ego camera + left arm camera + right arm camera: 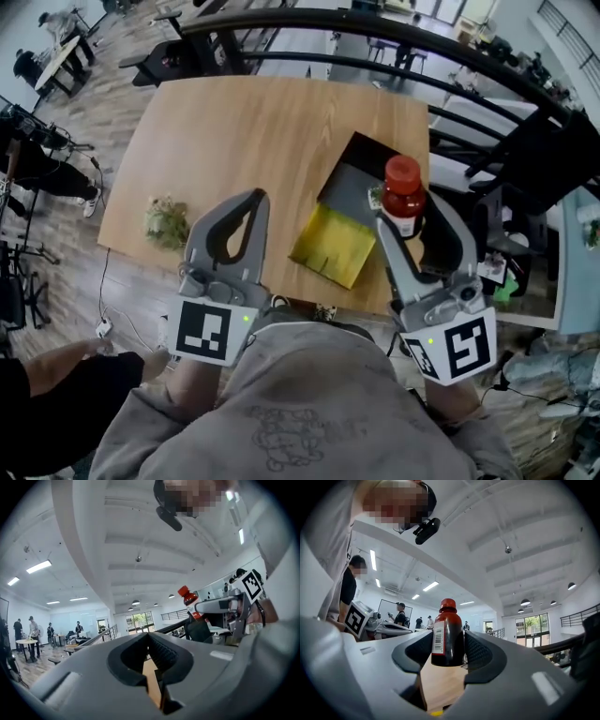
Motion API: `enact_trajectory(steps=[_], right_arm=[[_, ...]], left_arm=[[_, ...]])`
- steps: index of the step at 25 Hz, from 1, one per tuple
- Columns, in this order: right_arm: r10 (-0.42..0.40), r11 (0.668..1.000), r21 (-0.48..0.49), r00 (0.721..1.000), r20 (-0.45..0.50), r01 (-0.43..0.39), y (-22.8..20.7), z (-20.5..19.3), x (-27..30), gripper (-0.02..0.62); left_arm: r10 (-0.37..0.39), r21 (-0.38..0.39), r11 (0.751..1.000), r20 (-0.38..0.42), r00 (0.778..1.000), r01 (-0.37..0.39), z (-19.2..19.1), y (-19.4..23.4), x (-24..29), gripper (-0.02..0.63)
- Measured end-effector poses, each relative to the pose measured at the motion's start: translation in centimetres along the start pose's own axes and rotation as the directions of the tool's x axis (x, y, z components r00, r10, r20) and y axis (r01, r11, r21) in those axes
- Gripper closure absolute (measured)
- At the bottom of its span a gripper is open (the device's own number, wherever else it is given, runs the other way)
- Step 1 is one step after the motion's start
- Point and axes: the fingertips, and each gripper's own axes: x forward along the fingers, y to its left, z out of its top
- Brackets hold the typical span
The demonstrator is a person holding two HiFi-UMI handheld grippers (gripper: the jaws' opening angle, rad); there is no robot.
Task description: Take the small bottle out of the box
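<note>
A small bottle [404,197] with a red cap and dark red contents stands upright between the jaws of my right gripper [418,223], which is shut on it and holds it above the table's right side. In the right gripper view the small bottle [447,634] shows a white barcode label. The box [352,202] lies open on the table [253,141], black with a yellow flap [330,246], just left of the bottle. My left gripper [246,216] is raised near the table's front edge, jaws closed on nothing. The left gripper view shows the small bottle [190,601] off to the right.
A small clump of dried green plant [166,222] lies at the table's left front corner. Dark railings [394,37] run behind the table and chairs [525,159] stand to its right. A person's arm [66,361] shows at lower left.
</note>
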Motion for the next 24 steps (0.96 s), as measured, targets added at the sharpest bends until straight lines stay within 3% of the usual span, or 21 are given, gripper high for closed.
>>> enact_trajectory(steps=[24], right_arm=[[-0.015,0.998,0.058,0.999,-0.043,0.018,-2.8,-1.7,-1.0,0.38]], left_arm=[[-0.054,-0.011,0.998,-0.03,0.998,0.054,-0.1,-1.7,2.4,0.604]])
